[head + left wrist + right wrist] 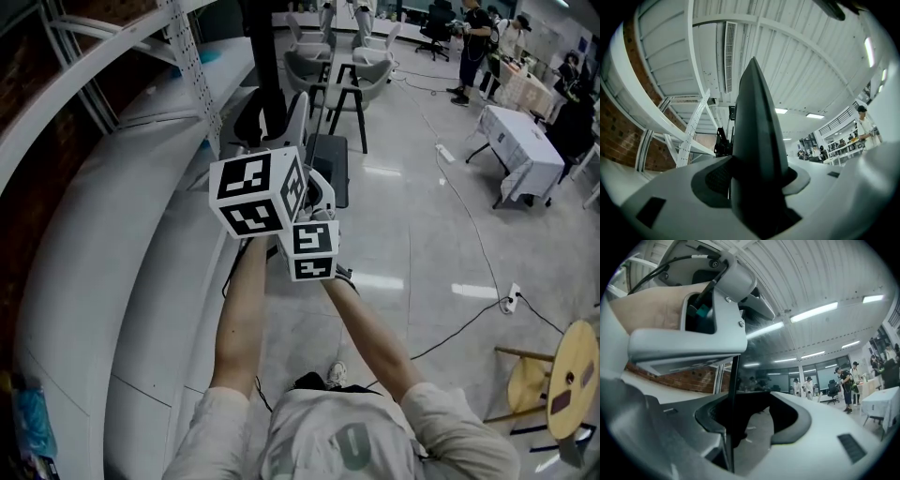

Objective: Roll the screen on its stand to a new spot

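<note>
Screen (757, 117), seen edge-on, is running from lower centre to upper centre of frame. Left gripper (754, 192) is clamping its edge. Right gripper (743, 425) is apparently clamping it too.

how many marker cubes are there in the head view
2, both in the head view. One marker cube rides the left gripper. The other, on the right gripper, sits just below and right, overlapping it. None seems hidden.

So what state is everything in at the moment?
Screen: upright, its dark edge between both pairs of jaws.
Left gripper: jaws closed on the screen.
Right gripper: jaws closed on the screen.
Ceiling lights: on.
</note>
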`<state>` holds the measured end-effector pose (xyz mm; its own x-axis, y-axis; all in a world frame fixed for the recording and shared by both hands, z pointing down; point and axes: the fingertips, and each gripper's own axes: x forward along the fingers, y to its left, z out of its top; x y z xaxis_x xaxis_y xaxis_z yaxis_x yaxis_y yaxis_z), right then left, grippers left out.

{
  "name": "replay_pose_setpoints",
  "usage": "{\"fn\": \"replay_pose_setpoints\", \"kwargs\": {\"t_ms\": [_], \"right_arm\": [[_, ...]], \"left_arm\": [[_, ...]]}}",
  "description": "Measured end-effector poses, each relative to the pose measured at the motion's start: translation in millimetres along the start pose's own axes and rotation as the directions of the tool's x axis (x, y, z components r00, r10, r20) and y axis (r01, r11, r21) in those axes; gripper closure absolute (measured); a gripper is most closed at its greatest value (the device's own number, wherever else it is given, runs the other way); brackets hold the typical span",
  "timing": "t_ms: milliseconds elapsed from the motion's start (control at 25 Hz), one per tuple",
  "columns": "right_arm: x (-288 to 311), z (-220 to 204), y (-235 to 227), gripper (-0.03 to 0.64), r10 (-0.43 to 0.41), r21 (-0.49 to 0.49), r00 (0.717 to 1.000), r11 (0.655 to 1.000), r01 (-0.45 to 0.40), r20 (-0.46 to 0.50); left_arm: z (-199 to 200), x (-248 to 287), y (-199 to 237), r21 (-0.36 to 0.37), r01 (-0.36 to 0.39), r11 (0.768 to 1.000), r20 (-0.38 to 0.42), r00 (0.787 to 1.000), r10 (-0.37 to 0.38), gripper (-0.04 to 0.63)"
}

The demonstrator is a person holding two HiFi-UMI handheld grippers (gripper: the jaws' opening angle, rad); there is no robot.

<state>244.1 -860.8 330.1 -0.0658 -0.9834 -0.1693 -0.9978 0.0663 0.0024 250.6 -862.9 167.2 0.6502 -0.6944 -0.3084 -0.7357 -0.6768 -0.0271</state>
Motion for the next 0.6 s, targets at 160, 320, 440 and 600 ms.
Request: {"fn": "replay_pose_setpoints", "kwargs": {"t_ms": [160,320,440,600], "right_arm": [[-8,1,17,0.388,-0.023,-0.005,1.000,1.000,0.023,-0.020],[-17,-3,38,0.396,-0.045,-0.004,0.998,0.999,0.045,-0.041],[-32,3,52,0.397,-0.067,-0.011,0.997,0.998,0.067,-0.037],[-50,11,70,0.402,-0.084,-0.016,0.996,0.996,0.083,-0.038]], "left_arm": [[7,-17,7,0.003,0.002,1.000,-0.007,1.000,-0.002,0.342],[12,-36,14,0.015,0.000,1.000,-0.031,1.000,0.001,0.351],[20,-55,13,0.016,0.006,1.000,-0.037,0.999,-0.006,0.354],[33,-79,12,0.009,0.013,1.000,-0.029,0.999,-0.013,0.354]]}}
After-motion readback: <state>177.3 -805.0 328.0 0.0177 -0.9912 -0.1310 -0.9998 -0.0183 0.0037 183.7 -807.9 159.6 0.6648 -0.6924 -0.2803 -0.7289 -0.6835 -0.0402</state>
